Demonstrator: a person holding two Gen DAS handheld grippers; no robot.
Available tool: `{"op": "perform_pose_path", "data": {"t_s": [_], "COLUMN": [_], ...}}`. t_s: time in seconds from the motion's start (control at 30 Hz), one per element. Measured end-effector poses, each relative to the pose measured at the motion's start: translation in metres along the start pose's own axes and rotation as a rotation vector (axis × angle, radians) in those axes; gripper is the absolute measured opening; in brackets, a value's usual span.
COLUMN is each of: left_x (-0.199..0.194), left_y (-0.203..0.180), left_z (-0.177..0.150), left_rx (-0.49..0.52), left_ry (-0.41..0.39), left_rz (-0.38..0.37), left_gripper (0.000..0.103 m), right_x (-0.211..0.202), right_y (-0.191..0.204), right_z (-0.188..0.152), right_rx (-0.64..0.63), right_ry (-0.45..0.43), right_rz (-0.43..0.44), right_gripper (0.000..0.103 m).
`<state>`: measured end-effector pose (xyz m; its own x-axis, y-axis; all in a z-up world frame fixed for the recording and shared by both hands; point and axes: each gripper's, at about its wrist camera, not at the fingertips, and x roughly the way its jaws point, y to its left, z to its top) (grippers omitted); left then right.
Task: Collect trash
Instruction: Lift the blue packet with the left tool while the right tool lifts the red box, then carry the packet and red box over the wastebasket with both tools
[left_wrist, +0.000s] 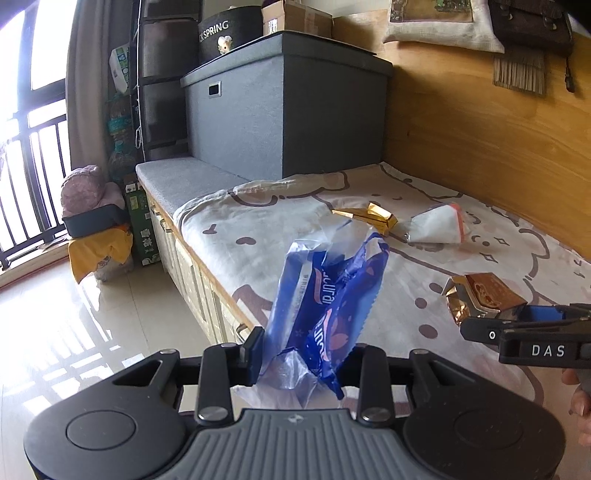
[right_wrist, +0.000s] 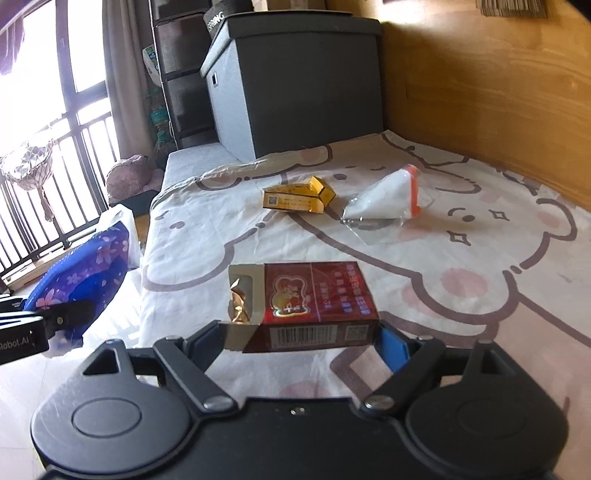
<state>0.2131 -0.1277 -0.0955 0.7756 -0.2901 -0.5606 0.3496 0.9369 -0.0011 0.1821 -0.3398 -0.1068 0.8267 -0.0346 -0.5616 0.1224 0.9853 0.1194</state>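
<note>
1. Left wrist view: the left gripper (left_wrist: 301, 356) has its fingers pinched tight on a crumpled blue wrapper (left_wrist: 327, 302), held up over the edge of the bed (left_wrist: 258, 236). Further back on the cartoon sheet lie a yellow box (left_wrist: 371, 218) and, just beside it, a clear bag (left_wrist: 439, 225) (white contents, orange edge).
2. Right wrist view: the right gripper (right_wrist: 301, 338) has its fingers spread wide, clamped on the two ends of a red cigarette pack (right_wrist: 306, 306) with gold foil showing at its open end, held above the sheet.
</note>
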Motion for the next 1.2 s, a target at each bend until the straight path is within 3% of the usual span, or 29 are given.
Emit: {"op": "perform_pose_path", "data": {"t_s": [0.47, 1.2], "left_x": [-0.033, -0.053], "left_y": [0.027, 0.122], "left_z": [-0.025, -0.076], "left_rx": [-0.074, -0.279], "left_ry": [0.013, 0.044], "left_rz": [0.007, 0.075], "left_gripper": [0.036, 0.036], "right_x": [-0.024, -0.008], "right_y": [0.044, 0.153], "right_z": [-0.013, -0.032], "right_rx": [-0.092, -0.262], "right_ry": [0.027, 0.087], "right_rz": [0.026, 0.102], "right_gripper": [0.087, 0.087]}}
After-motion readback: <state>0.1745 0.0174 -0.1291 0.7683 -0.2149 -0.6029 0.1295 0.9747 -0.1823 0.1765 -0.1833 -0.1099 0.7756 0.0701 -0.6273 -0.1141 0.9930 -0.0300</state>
